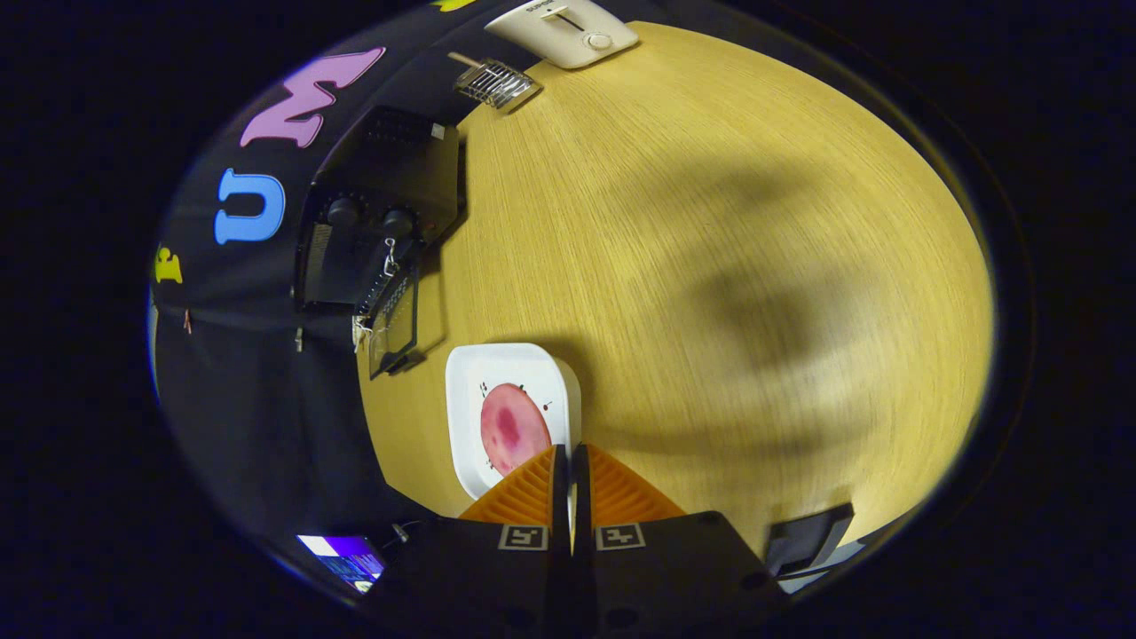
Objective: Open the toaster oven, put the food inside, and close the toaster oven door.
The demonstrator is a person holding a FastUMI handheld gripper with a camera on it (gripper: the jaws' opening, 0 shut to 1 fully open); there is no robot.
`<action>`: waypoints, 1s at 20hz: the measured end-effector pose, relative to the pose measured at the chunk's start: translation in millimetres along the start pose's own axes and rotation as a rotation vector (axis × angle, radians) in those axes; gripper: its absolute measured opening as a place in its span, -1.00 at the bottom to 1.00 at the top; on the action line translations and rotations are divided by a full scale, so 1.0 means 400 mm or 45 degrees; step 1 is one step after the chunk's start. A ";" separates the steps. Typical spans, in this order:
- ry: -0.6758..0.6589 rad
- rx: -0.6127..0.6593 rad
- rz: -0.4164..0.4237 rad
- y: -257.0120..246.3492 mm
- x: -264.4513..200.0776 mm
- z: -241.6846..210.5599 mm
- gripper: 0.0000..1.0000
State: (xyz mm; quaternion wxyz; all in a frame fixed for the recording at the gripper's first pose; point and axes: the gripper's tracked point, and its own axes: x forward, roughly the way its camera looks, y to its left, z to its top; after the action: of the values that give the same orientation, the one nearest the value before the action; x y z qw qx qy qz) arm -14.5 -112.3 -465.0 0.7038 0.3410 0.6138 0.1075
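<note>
Orange ribbed fingers (531, 488) of the gripper (570, 454) stand drawn together in the gripper view, with only a thin slit between their inner faces and nothing held in that slit. Each finger carries a small square marker on the black body behind it. Just ahead of the fingertips lies a white plate (470, 373), square with rounded corners, set on the wooden table (710, 222); the near edge of the plate is covered by the fingers, so I cannot tell whether the tips touch it. On the plate rests the food (513, 428), a round pink slice with a darker red patch near its middle, lying just beyond the left fingertip, with a few small dark specks on the plate around it. Further off, beyond the plate and close against the booth's black wall, stands the black toaster oven (390, 204), with two round knobs (343, 211) on its front panel. Its glass door (395, 319) hangs out from the body toward the plate, with a small metal ring and cord showing at the door's upper edge. Beyond the oven, at the far edge of the table, sits a small wire rack (497, 82), and just beside it a white appliance (564, 31) with a slot and a round button. Soft dark shadows fall across the bare middle of the table, well apart from the plate.
</note>
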 end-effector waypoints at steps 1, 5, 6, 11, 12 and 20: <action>-0.018 0.044 0.023 0.015 -0.006 -0.013 -0.90; -0.123 0.209 0.079 0.103 -0.020 -0.056 -0.90; -0.144 0.237 0.093 0.130 -0.019 -0.066 -0.90; -0.290 0.388 0.126 0.271 0.021 -0.073 -0.90; -0.316 0.425 0.128 0.297 0.033 -0.071 -0.90; -0.492 0.672 0.093 0.504 0.195 -0.035 -0.90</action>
State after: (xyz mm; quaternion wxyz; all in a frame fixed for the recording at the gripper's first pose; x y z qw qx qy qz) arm 43.5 87.2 -403.5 0.6903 0.5476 0.4628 -0.0970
